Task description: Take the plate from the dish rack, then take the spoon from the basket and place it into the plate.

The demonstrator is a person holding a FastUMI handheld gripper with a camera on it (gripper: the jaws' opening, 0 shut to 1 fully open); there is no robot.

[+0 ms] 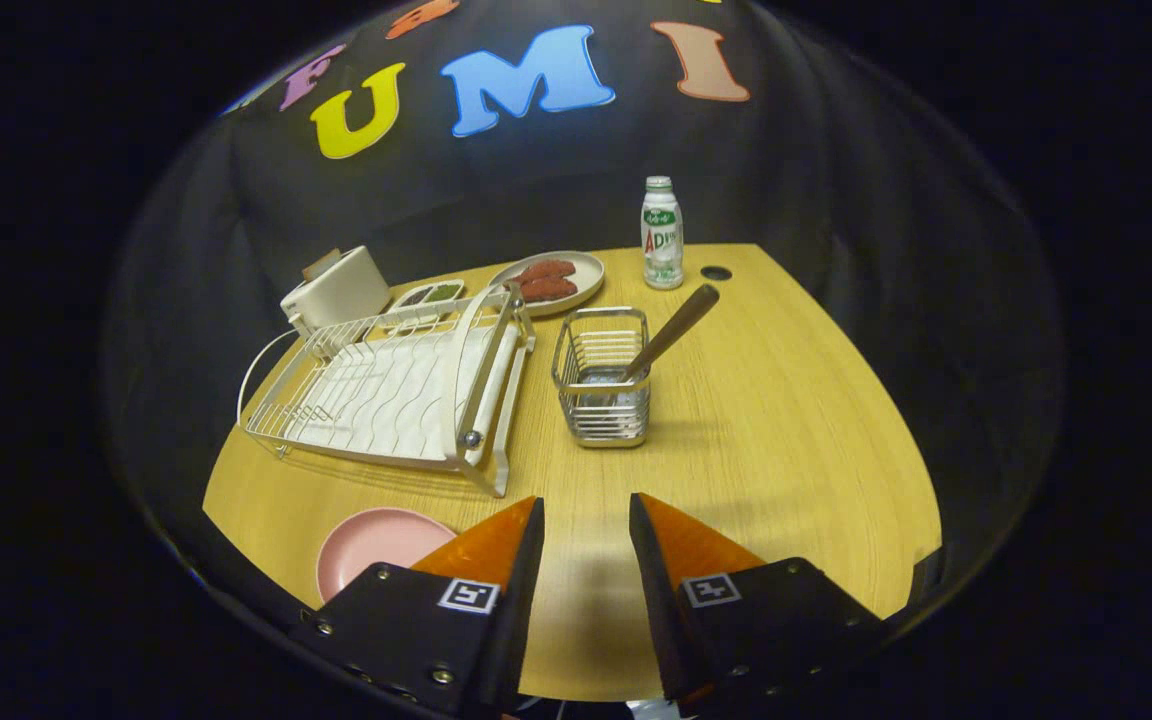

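A pink plate (pixel 376 555) lies flat on the wooden table (pixel 766 450), just left of my left finger and in front of the white wire dish rack (pixel 386 390). The rack stands with nothing in it. A spoon with a brown wooden handle (pixel 671 330) leans in the metal wire basket (pixel 603 390), which stands beyond my fingers, right of the rack. My gripper (pixel 586 510) is open above the table's near part, with nothing between its orange fingers.
Behind the rack are a white toaster (pixel 336 290), a small tray with compartments (pixel 426 295) and a beige plate with red food (pixel 551 280). A white bottle (pixel 662 235) stands at the far edge beside a round hole (pixel 716 272).
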